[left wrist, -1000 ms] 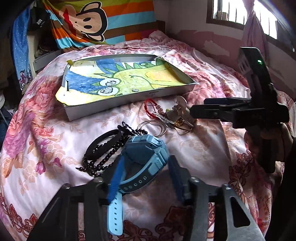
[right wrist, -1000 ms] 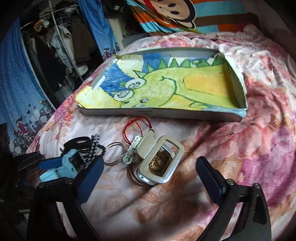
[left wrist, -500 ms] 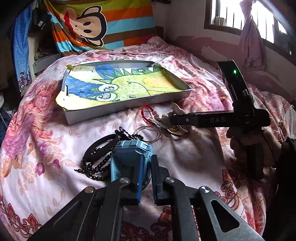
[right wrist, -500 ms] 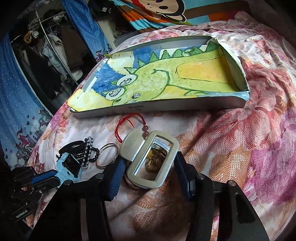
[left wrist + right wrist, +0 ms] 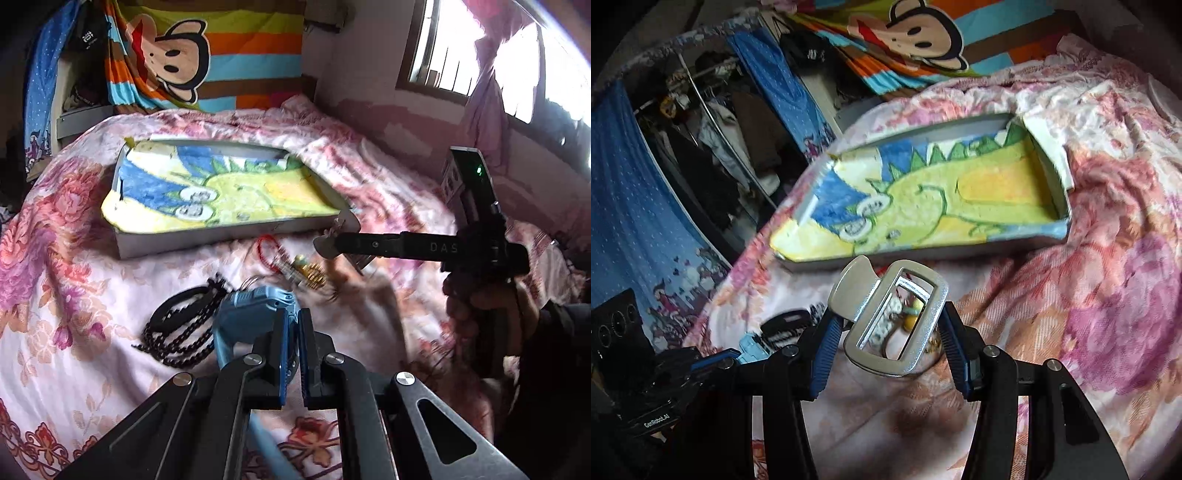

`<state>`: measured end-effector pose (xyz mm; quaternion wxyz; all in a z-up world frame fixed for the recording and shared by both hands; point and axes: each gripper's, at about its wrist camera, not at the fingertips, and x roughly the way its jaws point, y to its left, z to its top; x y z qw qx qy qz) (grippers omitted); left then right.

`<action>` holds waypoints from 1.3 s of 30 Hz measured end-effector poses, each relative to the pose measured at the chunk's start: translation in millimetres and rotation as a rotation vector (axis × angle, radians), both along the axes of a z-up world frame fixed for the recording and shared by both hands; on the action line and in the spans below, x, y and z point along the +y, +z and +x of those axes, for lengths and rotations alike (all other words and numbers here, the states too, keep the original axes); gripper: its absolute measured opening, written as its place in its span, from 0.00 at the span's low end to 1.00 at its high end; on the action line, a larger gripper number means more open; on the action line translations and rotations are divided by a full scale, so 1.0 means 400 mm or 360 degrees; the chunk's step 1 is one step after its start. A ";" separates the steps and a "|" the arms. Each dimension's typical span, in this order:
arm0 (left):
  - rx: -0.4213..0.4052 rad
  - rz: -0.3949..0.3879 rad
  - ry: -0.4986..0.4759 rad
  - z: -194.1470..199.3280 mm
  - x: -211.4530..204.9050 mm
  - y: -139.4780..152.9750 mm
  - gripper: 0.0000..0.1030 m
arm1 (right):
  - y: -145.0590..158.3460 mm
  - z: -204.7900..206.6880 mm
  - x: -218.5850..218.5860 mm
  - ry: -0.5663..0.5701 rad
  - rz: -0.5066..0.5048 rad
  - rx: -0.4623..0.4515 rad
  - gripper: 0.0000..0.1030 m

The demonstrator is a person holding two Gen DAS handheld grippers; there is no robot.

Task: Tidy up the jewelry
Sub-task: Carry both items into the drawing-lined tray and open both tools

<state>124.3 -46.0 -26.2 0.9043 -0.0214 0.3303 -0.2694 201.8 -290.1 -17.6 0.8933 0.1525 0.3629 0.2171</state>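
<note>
On a bed (image 5: 66,266) spread with a pink floral cover, the left gripper (image 5: 291,332) is clamped on a blue watch (image 5: 255,314); its case sits gripped between the two pads, with the strap (image 5: 221,350) curling down on the left and out under the fingers. In the right wrist view the watch (image 5: 751,349) shows at the lower left, in the left gripper's hold.

The right gripper (image 5: 886,334) is closed on a silver buckle (image 5: 897,325), its blue pads (image 5: 825,343) pressing the frame from either side, and the buckle is tilted up clear of the cover. In the left wrist view the same gripper (image 5: 373,245) reaches in from the right, level, with the buckle (image 5: 328,245) at its tip near the front right corner of a shallow tray (image 5: 221,236).

The tray (image 5: 960,254) lies toward the middle of the bed, lined with a crayon drawing of a green-and-yellow dinosaur (image 5: 236,192).

Between the tray's front edge and the watch lie a red cord (image 5: 264,251), a gold charm (image 5: 314,278) and thin wire rings, blurred. Black beads (image 5: 181,332) and a black band (image 5: 177,304) rest just left of the watch.

A striped monkey blanket (image 5: 192,62) hangs at the bed's head, a window (image 5: 480,55) on the right wall.
</note>
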 end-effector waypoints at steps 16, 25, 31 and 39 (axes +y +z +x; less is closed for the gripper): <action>-0.0224 -0.0359 0.0233 0.252 0.047 0.148 0.05 | 0.039 0.126 0.009 -0.0134 -0.0119 -0.0199 0.47; -0.0016 -0.0346 0.0373 0.408 0.100 0.047 0.05 | -0.023 0.192 0.002 -0.0194 -0.0176 -0.0065 0.47; 0.0091 -0.0267 0.0412 0.433 0.087 0.009 0.06 | -0.034 0.193 -0.004 -0.0225 -0.0196 -0.0049 0.47; 0.0087 -0.0197 0.0442 0.424 0.080 0.009 0.06 | -0.020 0.173 0.002 -0.0243 -0.0270 -0.0090 0.62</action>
